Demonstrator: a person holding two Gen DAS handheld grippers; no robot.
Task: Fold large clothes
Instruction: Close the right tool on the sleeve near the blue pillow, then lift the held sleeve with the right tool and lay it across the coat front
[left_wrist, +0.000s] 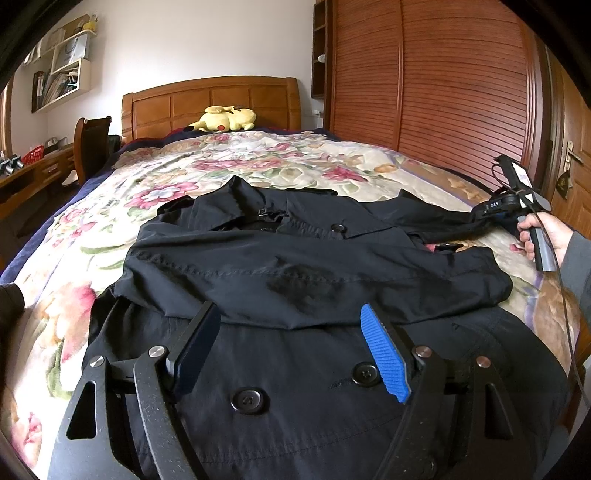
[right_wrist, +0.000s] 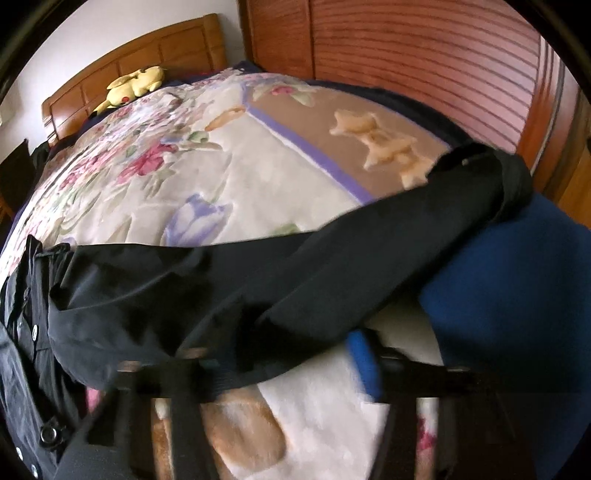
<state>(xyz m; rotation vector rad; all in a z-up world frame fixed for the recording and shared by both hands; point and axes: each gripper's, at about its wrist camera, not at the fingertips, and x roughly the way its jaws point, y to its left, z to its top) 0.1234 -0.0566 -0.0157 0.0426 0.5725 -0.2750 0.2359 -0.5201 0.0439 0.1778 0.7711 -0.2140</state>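
A black double-breasted coat (left_wrist: 295, 266) lies on the floral bedspread (left_wrist: 184, 177), one sleeve folded across its chest. My left gripper (left_wrist: 291, 325) hovers open and empty over the coat's front, its blue pad (left_wrist: 384, 350) near a button (left_wrist: 364, 373). My right gripper (left_wrist: 484, 218), at the bed's right side, is at the end of the other sleeve, stretched out to the right. In the blurred right wrist view the sleeve (right_wrist: 295, 266) drapes across the gripper (right_wrist: 280, 354), with the blue pad (right_wrist: 364, 362) partly showing. I cannot tell if its jaws pinch the cloth.
A yellow plush toy (left_wrist: 227, 119) lies by the wooden headboard (left_wrist: 210, 103). A slatted wooden wardrobe (left_wrist: 436, 85) stands along the bed's right side. A chair (left_wrist: 92, 144) and a desk (left_wrist: 33, 173) stand at the left. A blue cloth (right_wrist: 517, 302) lies under the sleeve's cuff.
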